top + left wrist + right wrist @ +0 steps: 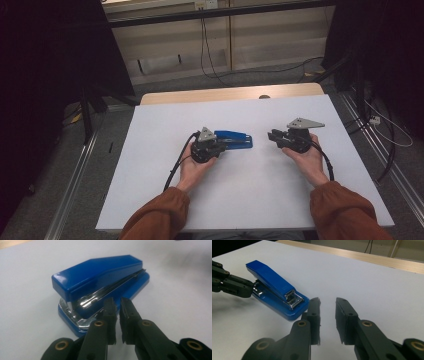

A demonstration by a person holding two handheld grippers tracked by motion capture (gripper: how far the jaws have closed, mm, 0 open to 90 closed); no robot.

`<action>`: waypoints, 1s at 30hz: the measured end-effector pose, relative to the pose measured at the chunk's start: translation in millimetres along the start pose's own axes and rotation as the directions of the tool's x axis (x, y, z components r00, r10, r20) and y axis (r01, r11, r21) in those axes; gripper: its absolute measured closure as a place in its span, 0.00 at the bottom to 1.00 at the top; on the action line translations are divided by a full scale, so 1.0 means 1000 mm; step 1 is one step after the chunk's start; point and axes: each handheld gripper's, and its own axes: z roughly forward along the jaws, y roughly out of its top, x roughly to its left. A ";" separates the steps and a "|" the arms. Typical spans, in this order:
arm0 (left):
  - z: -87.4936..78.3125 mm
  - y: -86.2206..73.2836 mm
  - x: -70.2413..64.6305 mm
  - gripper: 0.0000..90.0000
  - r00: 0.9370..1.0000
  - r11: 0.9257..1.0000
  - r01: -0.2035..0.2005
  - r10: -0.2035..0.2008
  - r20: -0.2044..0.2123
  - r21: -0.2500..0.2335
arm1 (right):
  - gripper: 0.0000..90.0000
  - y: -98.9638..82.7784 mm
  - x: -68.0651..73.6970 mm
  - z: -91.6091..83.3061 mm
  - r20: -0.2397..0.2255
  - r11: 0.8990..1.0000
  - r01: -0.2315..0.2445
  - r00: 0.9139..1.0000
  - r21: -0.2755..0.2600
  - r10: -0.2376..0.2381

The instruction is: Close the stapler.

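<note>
Open table (240, 180) around stapler (235, 138)

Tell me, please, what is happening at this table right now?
A person holds a hand-held gripper in each hand over a white table. The left hand-held gripper points at the hinge end of a blue stapler, jaws slightly apart and not gripping it. The right hand-held gripper waits open near the stapler's other end.

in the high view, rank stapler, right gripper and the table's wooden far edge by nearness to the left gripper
1. stapler, right beside the left gripper
2. right gripper, across to the right
3. wooden far edge, at the back
</note>
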 end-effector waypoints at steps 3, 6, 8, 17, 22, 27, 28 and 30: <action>-0.003 0.000 0.000 0.89 1.000 1.000 0.003 -0.003 0.001 -0.009 | 0.73 0.000 0.001 0.001 -0.015 1.000 -0.006 1.000 0.000 0.006; -0.006 -0.001 0.002 0.85 1.000 1.000 0.014 -0.014 -0.001 -0.003 | 0.67 0.000 0.002 0.001 -0.029 1.000 -0.010 1.000 0.004 0.010; -0.008 -0.002 0.004 0.82 1.000 1.000 0.019 -0.019 -0.003 -0.006 | 0.61 0.000 0.003 0.001 -0.030 1.000 -0.016 0.999 0.002 0.016; -0.018 -0.004 0.003 0.43 0.995 0.999 0.033 -0.037 -0.089 -0.037 | 0.27 0.002 0.007 -0.001 -0.010 0.999 -0.018 1.000 -0.028 0.018; -0.024 -0.004 0.003 0.24 0.994 0.998 0.044 -0.048 -0.096 -0.046 | 0.13 0.002 0.012 -0.001 -0.012 1.000 0.004 1.000 -0.009 -0.004; -0.029 -0.005 0.006 0.10 0.992 0.998 0.048 -0.051 -0.119 -0.030 | 0.05 0.003 0.016 -0.002 -0.011 0.999 0.000 1.000 -0.033 -0.001; -0.030 -0.005 0.006 0.08 0.991 0.998 0.044 -0.048 -0.123 -0.035 | 0.04 0.002 0.017 -0.003 -0.013 0.999 0.003 1.000 -0.039 -0.004; -0.034 -0.004 0.006 0.04 0.990 0.999 0.019 -0.026 -0.137 -0.050 | 0.04 0.002 0.018 -0.005 -0.014 0.999 0.011 1.000 -0.047 -0.012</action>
